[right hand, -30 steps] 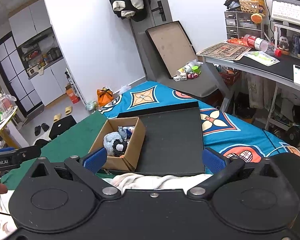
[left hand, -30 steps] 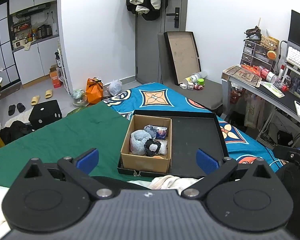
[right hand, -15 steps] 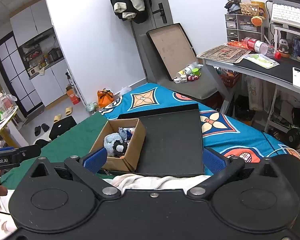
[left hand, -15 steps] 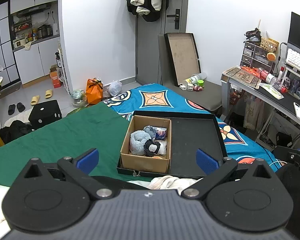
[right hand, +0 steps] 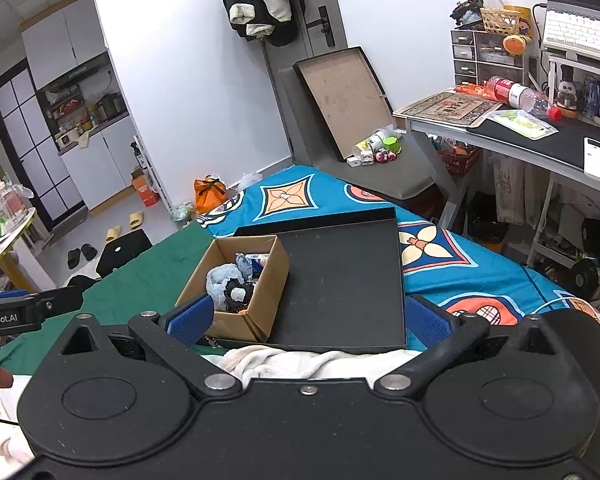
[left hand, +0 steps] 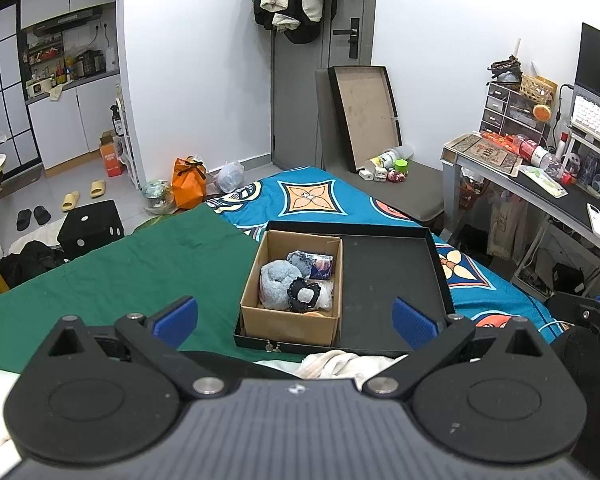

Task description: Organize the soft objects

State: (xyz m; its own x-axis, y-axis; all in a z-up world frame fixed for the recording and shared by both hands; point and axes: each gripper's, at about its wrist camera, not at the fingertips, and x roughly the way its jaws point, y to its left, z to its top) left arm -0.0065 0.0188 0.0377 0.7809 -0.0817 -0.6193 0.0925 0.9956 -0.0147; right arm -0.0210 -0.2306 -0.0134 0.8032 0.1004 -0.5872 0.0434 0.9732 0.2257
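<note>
Cardboard box (left hand: 292, 322) holding fluffy blue plush (left hand: 274, 282), both grippers' fingers wide, empty.

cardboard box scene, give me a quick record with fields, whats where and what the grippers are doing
container: open brown cardboard box in left part of shallow black tray
contents: fluffy light-blue plush, black-and-white soft item, other small items
tray right part: bare
surface: green cloth and blue patterned bedspread
near edge: white towel
left gripper: open, empty
right gripper: open, empty

Left gripper (left hand: 295, 317) and right gripper (right hand: 308, 319) both spread wide, holding nothing, level side by side.
</note>
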